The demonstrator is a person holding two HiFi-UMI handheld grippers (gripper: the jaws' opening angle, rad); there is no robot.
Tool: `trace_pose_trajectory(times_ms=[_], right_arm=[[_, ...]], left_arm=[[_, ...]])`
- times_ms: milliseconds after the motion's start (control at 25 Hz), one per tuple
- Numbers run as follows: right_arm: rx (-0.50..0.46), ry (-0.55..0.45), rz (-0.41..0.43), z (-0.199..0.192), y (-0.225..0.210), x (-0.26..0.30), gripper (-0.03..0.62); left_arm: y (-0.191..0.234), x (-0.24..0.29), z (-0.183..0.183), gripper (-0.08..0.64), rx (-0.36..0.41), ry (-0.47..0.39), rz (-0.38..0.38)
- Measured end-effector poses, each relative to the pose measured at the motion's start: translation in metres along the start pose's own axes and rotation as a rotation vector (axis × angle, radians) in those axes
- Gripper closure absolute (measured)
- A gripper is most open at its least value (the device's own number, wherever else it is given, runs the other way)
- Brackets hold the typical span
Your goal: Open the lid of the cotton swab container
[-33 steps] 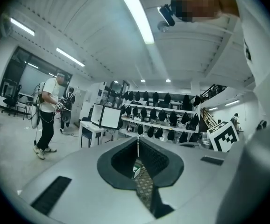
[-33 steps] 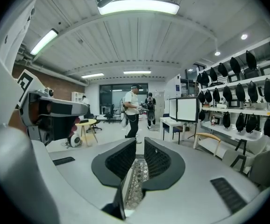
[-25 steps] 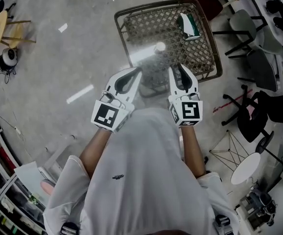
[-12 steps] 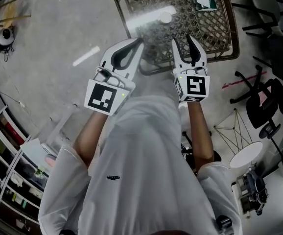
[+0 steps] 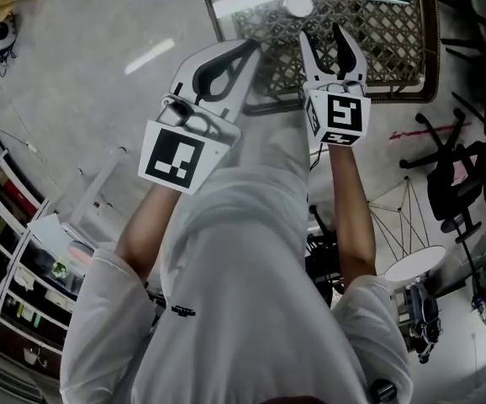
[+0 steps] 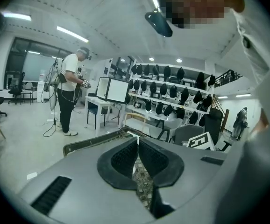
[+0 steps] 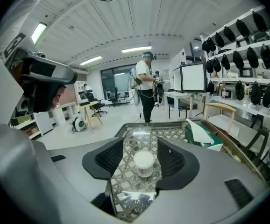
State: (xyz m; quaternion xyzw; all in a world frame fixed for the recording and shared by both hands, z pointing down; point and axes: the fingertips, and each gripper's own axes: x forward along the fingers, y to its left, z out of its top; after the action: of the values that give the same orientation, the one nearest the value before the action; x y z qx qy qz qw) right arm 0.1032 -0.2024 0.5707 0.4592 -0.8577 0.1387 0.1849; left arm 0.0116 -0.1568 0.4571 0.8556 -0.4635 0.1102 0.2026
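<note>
The cotton swab container (image 5: 298,5), a small round white-lidded tub, stands upright on the glass-topped lattice table (image 5: 335,103). In the right gripper view the container (image 7: 143,163) appears in line with the gap of my right gripper (image 7: 139,143), a little beyond its fingertips. The right gripper (image 5: 327,40) hovers over the table's near edge; its jaws are opening and nothing is between them. To the left of it, my left gripper (image 5: 245,50) is shut and empty, with its tips by the table's near corner. In the left gripper view the left gripper (image 6: 138,141) shows pads pressed together.
A green and white packet (image 7: 202,134) lies on the table's far right. Black office chairs (image 5: 457,183) and a round white stool (image 5: 415,268) stand to the right, shelves (image 5: 7,251) to the left. A person (image 7: 146,85) stands farther back in the room.
Both grippers have moved forward toward the table, which has slid up in the head view. The right jaws have spread wider. The left jaws stay shut.
</note>
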Motion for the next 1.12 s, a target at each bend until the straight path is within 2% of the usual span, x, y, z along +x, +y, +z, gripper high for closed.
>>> trace_pose_trajectory(times_ms=[240, 720, 920, 1120], right_arm=[[-0.005, 0.026, 0.02, -0.028, 0.003, 0.031, 0.368], [0.072, 0.074, -0.079, -0.083, -0.007, 0.079, 0.333], [0.099, 0.094, -0.11, -0.101, -0.01, 0.096, 0.331], [0.129, 0.11, -0.128, -0.112, -0.009, 0.108, 0.331]], left_arm=[[0.012, 0.017, -0.021, 0.551, -0.034, 0.008, 0.034], [0.046, 0.034, -0.066, 0.551, -0.083, 0.032, 0.108], [0.057, 0.046, -0.077, 0.551, -0.109, 0.028, 0.115], [0.061, 0.051, -0.079, 0.551, -0.1, 0.024, 0.112]])
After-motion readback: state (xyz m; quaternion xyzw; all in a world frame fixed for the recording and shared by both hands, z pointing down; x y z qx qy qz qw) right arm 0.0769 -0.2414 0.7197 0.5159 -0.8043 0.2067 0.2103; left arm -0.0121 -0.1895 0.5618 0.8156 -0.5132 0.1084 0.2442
